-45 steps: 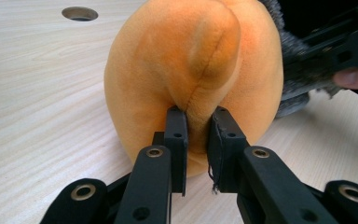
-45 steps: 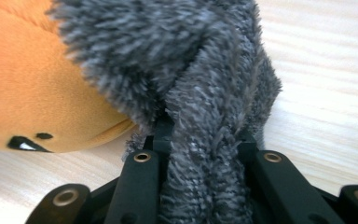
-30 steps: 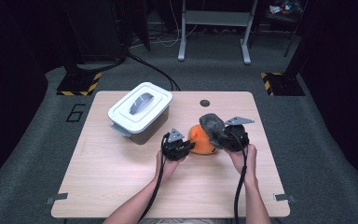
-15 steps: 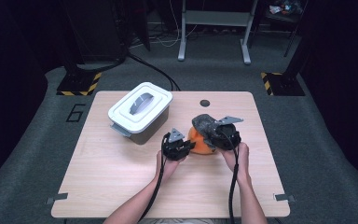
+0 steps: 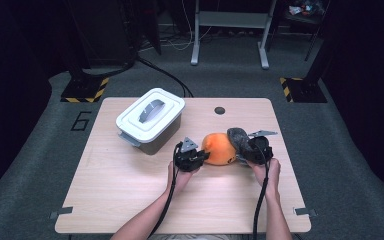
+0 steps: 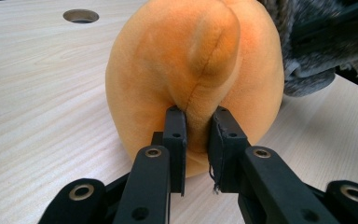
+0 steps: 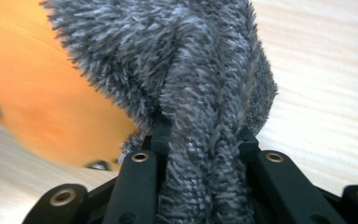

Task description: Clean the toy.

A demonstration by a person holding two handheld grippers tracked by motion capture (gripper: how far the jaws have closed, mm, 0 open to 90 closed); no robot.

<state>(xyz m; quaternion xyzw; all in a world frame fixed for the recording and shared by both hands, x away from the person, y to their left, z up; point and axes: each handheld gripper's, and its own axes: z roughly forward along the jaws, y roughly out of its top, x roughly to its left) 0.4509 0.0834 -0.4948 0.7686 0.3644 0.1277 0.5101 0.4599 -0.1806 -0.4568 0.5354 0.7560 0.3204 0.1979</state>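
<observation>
**A:** Where does the orange plush toy (image 5: 219, 148) sit?

**B:** On the wooden table (image 5: 130, 190), right of the middle, between the two grippers. A grey fuzzy piece (image 5: 237, 137) lies against its right side, touching it.

**A:** What is the left gripper (image 5: 203, 156) doing?

**B:** It comes at the toy from the left. In the left gripper view its jaws are nearly together, pinching a raised seam fold low on the orange plush toy (image 6: 191, 60). The fold runs up between the two fingers (image 6: 175, 130), and the bulk of the toy swells above and beyond them.

**A:** And the right gripper (image 5: 247, 150)?

**B:** It is clamped on the grey fuzzy piece (image 7: 200, 93). In the right gripper view the fur bunches between the jaws and spills over them, hiding the tips. The orange body lies behind the fur to the left, blurred.

**A:** Anything else on the table?

**B:** A white lidded box (image 5: 150, 116) with a grey handle stands at the back left, well apart from the toy. A round hole (image 5: 220, 110) sits near the far edge.
</observation>
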